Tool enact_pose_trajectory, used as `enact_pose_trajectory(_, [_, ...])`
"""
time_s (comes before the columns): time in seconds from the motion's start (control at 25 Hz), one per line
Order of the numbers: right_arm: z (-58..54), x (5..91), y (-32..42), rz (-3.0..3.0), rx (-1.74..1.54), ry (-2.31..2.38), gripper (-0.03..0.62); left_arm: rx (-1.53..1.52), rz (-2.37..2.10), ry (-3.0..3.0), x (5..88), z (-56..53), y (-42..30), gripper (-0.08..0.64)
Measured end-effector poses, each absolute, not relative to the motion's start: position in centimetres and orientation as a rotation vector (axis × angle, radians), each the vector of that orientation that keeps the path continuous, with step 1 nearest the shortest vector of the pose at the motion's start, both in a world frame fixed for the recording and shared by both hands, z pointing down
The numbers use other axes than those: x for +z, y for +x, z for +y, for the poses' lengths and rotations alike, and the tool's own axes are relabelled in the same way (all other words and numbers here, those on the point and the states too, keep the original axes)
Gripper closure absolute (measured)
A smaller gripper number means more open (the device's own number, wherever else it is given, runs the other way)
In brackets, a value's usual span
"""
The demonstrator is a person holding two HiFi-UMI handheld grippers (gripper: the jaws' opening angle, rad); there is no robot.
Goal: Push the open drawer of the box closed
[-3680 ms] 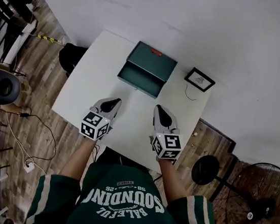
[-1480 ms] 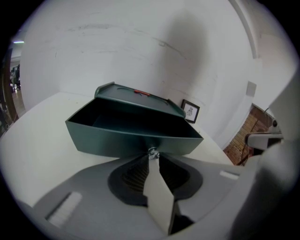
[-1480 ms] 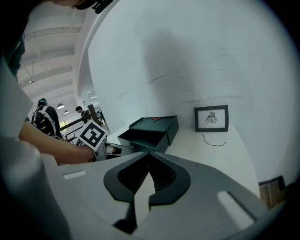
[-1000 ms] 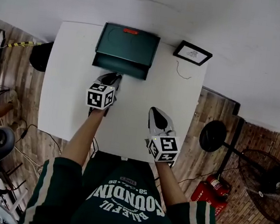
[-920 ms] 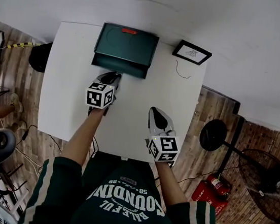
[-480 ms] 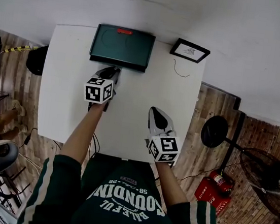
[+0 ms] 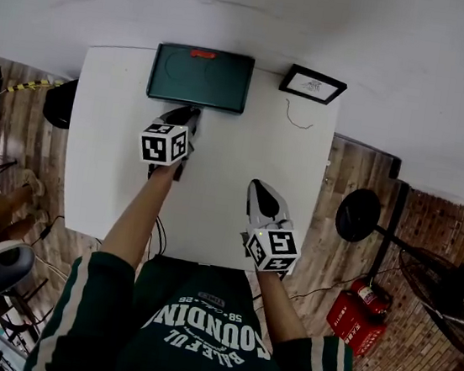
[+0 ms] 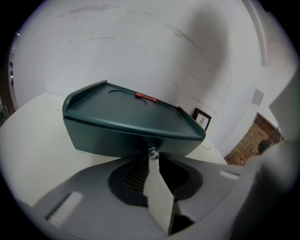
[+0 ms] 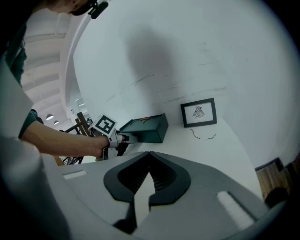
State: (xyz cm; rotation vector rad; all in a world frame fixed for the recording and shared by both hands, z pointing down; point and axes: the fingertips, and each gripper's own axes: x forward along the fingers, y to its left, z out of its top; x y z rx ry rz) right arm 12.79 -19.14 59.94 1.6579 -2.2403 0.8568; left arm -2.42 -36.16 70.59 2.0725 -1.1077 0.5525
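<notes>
The dark green box (image 7: 200,76) stands at the far edge of the white table (image 7: 225,171), against the wall; its drawer front sits flush with the body. My left gripper (image 7: 189,115) is shut, and its tips rest against the drawer front. In the left gripper view the closed tips (image 8: 152,157) meet the small metal knob (image 8: 153,151) below the box (image 8: 126,122). My right gripper (image 7: 261,186) is shut and empty over the table's near right part, apart from the box. The right gripper view shows its closed jaws (image 9: 149,153), the box (image 9: 145,129) and the left gripper (image 9: 123,138).
A black-framed picture (image 7: 312,85) leans on the wall to the right of the box, with a thin dark wire (image 7: 292,116) lying in front of it. On the floor to the right of the table are a fan stand (image 7: 355,215) and a red extinguisher (image 7: 351,311).
The drawer, partly out a second ago, has slid into the box. My left gripper moved forward with it. The right gripper stayed in place.
</notes>
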Motion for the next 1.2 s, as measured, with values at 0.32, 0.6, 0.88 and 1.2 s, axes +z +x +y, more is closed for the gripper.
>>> enact_pose_trajectory(0.32, [-19.0, 60.2, 12.9, -2.219, 0.882, 1.677, 0.591, 0.572, -1.091, 2.089, 70.5, -36.6, -2.0, 0.439])
enact_pose_trajectory(0.6, [-19.8, 59.2, 11.9, -2.244, 0.847, 1.678, 0.591, 0.563, -1.074, 2.107, 69.3, -35.2, -3.1, 0.431])
enact_pose_trajectory(0.88, [-20.7, 56.1, 10.3, -2.310, 0.742, 1.663, 0.589, 0.546, -1.048, 2.272, 64.3, -31.7, -4.6, 0.433])
enact_pose_trajectory(1.2, [-21.2, 50.7, 9.5, -2.402, 0.582, 1.663, 0.589, 0.465, -1.067, 2.432, 56.6, -27.3, -5.9, 0.508])
